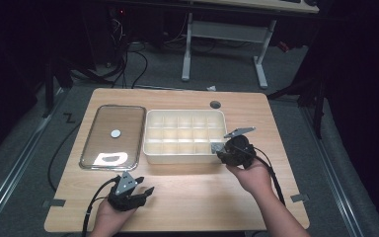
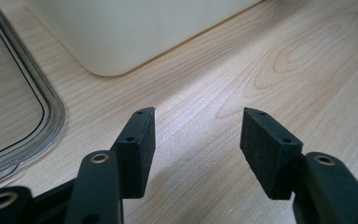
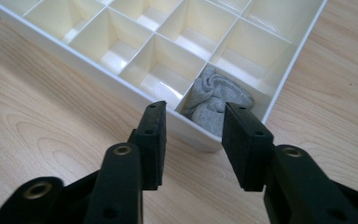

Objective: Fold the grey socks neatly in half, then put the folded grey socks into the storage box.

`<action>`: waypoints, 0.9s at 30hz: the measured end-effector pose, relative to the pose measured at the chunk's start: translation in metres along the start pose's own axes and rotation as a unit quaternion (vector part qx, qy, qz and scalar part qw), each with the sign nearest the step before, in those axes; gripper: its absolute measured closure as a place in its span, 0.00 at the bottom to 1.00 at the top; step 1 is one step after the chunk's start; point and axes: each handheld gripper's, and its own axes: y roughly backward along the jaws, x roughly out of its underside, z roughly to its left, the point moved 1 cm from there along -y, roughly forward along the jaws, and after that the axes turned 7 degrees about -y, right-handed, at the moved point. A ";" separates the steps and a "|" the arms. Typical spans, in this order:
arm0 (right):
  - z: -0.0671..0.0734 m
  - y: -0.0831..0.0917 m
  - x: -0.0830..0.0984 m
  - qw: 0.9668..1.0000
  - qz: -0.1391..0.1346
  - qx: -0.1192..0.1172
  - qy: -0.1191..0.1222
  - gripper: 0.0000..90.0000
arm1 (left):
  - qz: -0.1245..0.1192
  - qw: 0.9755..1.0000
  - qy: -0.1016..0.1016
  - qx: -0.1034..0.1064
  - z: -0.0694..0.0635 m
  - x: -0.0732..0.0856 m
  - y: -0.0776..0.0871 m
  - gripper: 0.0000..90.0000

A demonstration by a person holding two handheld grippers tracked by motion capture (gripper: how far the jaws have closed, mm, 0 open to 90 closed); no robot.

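Black right tongs (image 3: 193,126) poised low at the near right corner of the cream divided organizer box (image 3: 93,70), jaws parted moderately and gripping nothing. Just past the jaw tips, in that corner compartment: a grey rolled sock (image 3: 209,95), crumpled, resting against the box's near wall and inner divider. From above, same tongs (image 1: 223,152) seen at the box's right front corner (image 1: 150,157), hand behind them.

Likely step: either just after dropping the sock into its cell or just before reaching in for it; cannot tell which from this alone. Either way, next move needs care with the thin wall between the jaws and the cloth: rise enough to clear the rim, avoid snagging fabric, avoid nudging the light box across the worktop (image 1: 192,192).

Left tongs (image 1: 148,190) resting near the front edge of the worktop, jaws spread wide (image 2: 196,135), nothing between them but bare wood.

Farther left, beside the box: a clear lid (image 1: 112,136) lying flat, apart from it. Closing the box would call for the idle left tongs to fetch that lid.
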 end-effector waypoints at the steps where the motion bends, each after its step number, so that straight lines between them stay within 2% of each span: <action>1: 0.002 0.001 0.003 1.000 -0.011 -0.004 -0.001 0.66 | 0.000 1.000 0.000 0.001 0.000 0.000 0.000 0.50; 3: 0.003 0.003 0.009 1.000 -0.026 -0.012 -0.011 0.65 | 0.000 1.000 0.001 0.000 0.000 -0.001 0.000 0.50; 7: 0.005 0.005 0.024 0.999 -0.047 -0.019 -0.012 0.63 | 0.002 1.000 -0.004 0.000 -0.001 -0.001 -0.002 0.50; 10: 0.007 0.003 0.038 0.998 -0.055 -0.031 -0.024 0.62 | 0.003 1.000 -0.003 0.001 -0.002 -0.001 -0.002 0.49; 16: 0.013 -0.004 0.064 0.996 -0.072 -0.042 -0.030 0.57 | 0.002 1.000 -0.005 0.002 -0.004 -0.002 -0.001 0.49; 23: 0.023 -0.014 0.094 0.995 -0.091 -0.038 -0.018 0.55 | 0.004 1.000 -0.004 0.001 -0.007 -0.002 -0.003 0.49; 27: 0.029 -0.020 0.111 0.993 -0.104 -0.039 -0.028 0.53 | 0.004 1.000 0.001 0.001 -0.007 0.000 -0.002 0.49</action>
